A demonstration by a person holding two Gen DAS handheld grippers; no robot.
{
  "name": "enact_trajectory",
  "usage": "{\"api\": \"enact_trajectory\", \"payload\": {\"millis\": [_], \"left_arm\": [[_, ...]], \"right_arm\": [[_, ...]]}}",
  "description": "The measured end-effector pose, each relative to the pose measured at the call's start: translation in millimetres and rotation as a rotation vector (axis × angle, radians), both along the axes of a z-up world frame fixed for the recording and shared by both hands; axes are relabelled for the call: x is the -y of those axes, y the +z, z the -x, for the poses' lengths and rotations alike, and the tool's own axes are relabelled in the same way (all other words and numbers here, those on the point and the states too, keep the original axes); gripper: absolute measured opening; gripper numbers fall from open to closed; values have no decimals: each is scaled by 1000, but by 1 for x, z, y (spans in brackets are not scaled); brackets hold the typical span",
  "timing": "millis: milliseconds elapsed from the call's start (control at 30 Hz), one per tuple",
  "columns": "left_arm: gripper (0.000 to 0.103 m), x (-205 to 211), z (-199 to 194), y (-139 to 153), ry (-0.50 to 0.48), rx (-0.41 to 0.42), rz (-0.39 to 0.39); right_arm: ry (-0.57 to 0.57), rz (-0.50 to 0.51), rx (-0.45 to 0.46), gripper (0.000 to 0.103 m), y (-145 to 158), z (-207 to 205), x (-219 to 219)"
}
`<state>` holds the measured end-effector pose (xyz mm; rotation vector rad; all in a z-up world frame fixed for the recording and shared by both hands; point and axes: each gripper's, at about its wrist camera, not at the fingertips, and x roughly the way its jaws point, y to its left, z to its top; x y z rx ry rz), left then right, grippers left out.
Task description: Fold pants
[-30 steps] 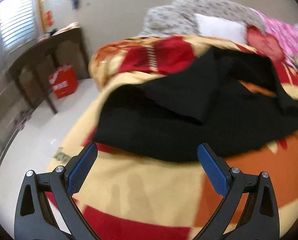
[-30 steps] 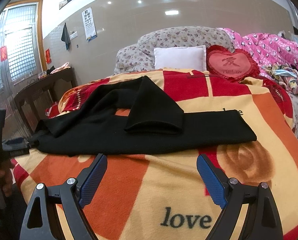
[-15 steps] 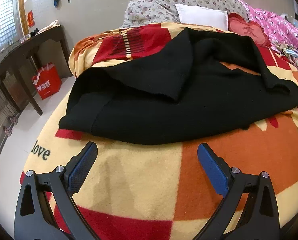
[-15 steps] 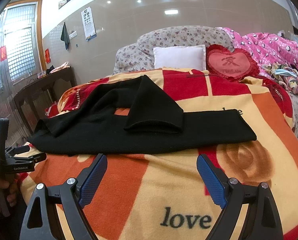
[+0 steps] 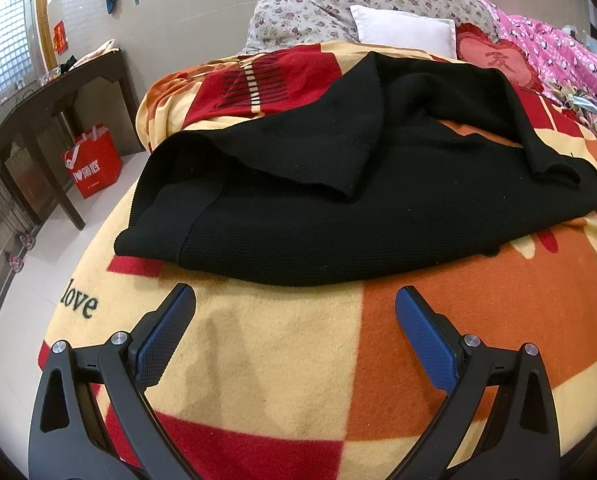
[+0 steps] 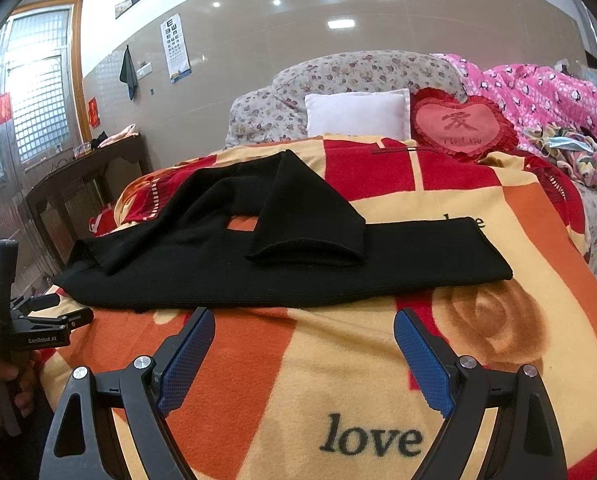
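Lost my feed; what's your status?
Both grippers, left and right, open, empty. Black pants unfolded on blanket, one leg flopped over. Nothing blocking.

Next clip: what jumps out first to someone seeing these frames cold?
The black pants sprawl across a loud red, orange and yellow blanket, one leg doubled back over the other. Both grippers, left and right, hover open at the near edge, touching nothing. A red heart cushion sits by the headboard.

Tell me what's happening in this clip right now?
A person holds a gripper in each hand over a bed covered by a patterned blanket. Black pants lie spread on it, one leg flopped across the other, not neatly folded. The left gripper and right gripper are both open, empty and short of the pants' near edge.
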<state>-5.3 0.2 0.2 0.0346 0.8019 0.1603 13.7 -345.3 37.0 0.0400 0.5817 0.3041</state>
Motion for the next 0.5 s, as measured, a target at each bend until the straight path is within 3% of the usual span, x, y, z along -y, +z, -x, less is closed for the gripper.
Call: {"api": "enact_trajectory", "payload": {"millis": [267, 433, 500], "left_arm": [[101, 0, 1, -1, 1, -2, 6], [101, -1, 1, -1, 2, -3, 8], [101, 0, 1, -1, 2, -3, 9]], "right_arm": [[-8, 9, 13, 90, 2, 2, 0], [-4, 120, 142, 90, 13, 21, -15], [5, 120, 156, 90, 14, 23, -16]]}}
